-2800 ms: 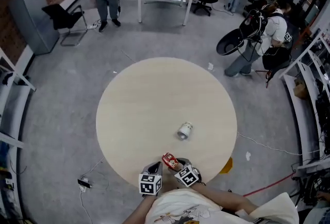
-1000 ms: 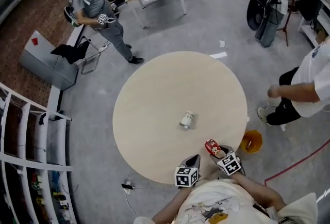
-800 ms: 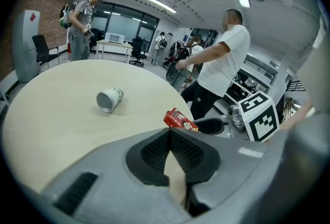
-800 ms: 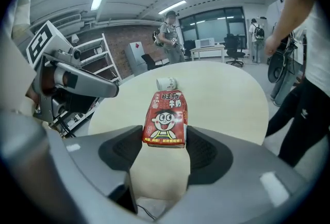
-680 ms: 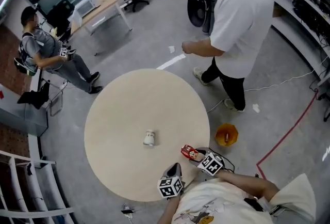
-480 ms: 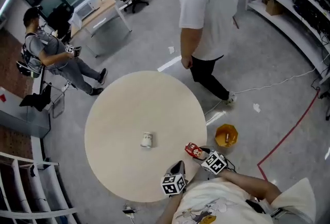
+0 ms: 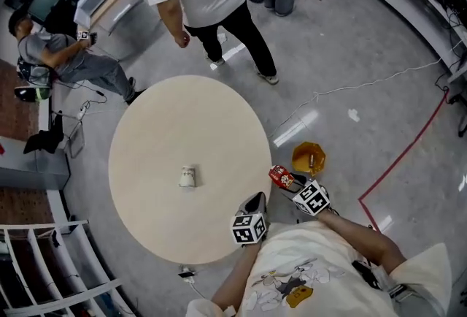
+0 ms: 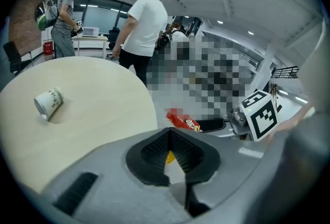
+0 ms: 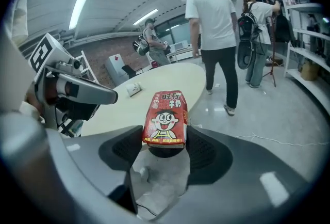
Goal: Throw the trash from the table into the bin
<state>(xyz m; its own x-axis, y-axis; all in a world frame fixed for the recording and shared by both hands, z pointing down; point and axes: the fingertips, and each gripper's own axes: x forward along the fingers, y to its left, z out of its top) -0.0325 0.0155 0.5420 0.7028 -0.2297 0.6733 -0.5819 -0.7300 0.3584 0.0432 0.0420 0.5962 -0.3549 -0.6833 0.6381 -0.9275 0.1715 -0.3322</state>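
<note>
Red carton [image 9: 165, 117]: clamped between the wide-apart jaws of the right gripper [image 9: 165, 143].
Left gripper [image 8: 169, 134]: jaws together, nothing between them.
Yellow bin [image 7: 309, 159]: on the floor, just ahead of the right gripper.
Paper cup [image 7: 187, 176]: lying on the table [image 7: 160, 118], well left of the left gripper.
Progress: by my judgement the carton is near the bin but not dropped; the cup is left.
</note>
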